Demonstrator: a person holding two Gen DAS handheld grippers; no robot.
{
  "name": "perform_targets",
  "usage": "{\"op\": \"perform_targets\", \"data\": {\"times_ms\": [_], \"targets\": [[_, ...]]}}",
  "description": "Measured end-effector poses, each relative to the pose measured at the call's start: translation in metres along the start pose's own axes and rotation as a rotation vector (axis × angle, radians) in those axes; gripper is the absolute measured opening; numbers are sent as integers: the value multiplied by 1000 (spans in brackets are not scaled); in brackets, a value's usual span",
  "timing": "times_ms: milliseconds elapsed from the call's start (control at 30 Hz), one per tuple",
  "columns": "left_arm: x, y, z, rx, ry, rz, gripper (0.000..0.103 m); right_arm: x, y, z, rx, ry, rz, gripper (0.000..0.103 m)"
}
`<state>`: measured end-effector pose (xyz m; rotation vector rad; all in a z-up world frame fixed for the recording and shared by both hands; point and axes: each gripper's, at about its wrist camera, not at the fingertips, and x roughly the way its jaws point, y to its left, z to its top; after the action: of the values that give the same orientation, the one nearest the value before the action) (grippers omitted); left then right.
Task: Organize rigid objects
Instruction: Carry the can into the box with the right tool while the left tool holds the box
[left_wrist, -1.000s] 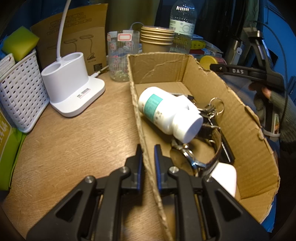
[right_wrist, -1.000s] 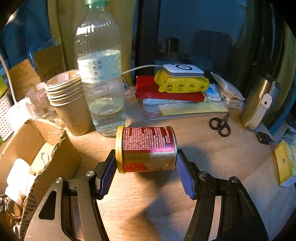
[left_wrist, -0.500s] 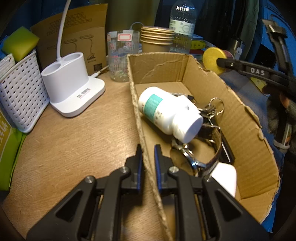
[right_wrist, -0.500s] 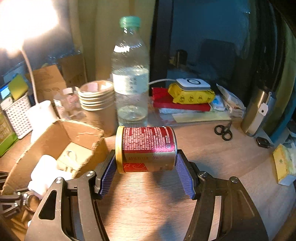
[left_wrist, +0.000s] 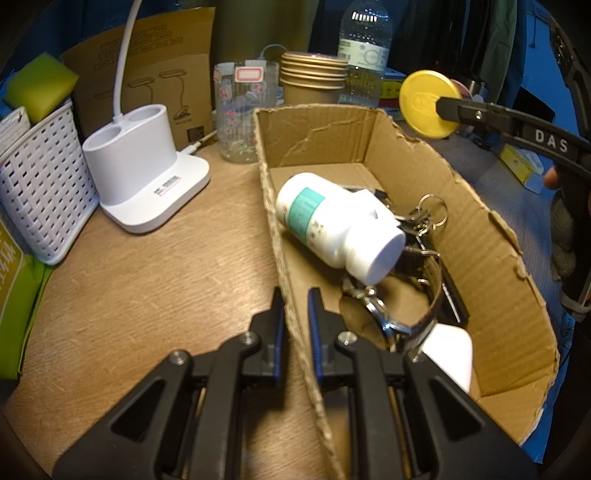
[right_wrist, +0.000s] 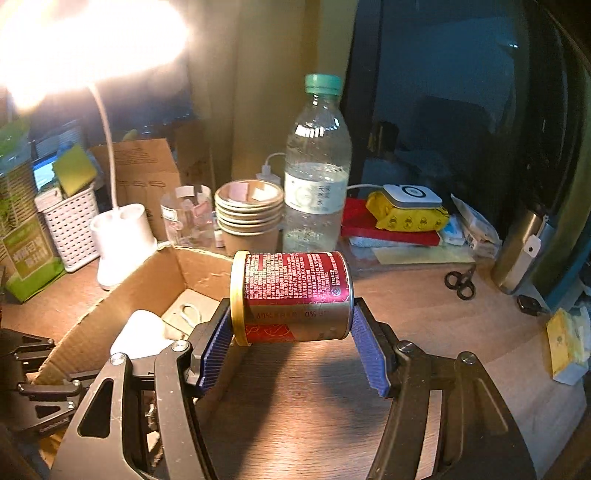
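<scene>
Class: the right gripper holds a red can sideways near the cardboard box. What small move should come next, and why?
Probably carry the red can a little further over the cardboard box. The right gripper grips it by its ends, beside the box's far wall, not above the opening. The left gripper pinches the near wall, steadying the box.

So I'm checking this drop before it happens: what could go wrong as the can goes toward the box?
1. The red can is held sideways by its ends in the right gripper; it might slip out.
2. The cardboard box is already crowded; the can could land on the white bottle or keys.
3. The left gripper pinches only the thin box wall, which may flex if bumped.
</scene>
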<state>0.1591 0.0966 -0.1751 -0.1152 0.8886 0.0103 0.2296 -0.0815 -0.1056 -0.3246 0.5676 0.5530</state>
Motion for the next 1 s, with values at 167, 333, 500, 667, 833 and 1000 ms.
{"op": "perform_targets", "data": {"times_ms": [167, 333, 500, 667, 833, 1000], "targets": [[0, 0, 0, 0, 0, 0, 13, -2, 10, 3, -20, -9, 18, 65], [0, 0, 0, 0, 0, 0, 13, -3, 22, 6, -42, -18, 41, 65], [0, 0, 0, 0, 0, 0, 13, 0, 33, 8, -62, -18, 61, 65], [0, 0, 0, 0, 0, 0, 13, 4, 44, 10, -89, -15, 79, 65], [0, 0, 0, 0, 0, 0, 13, 13, 51, 10, -106, -1, 111, 65], [0, 0, 0, 0, 0, 0, 13, 25, 55, 7, -114, 28, 129, 65]]}}
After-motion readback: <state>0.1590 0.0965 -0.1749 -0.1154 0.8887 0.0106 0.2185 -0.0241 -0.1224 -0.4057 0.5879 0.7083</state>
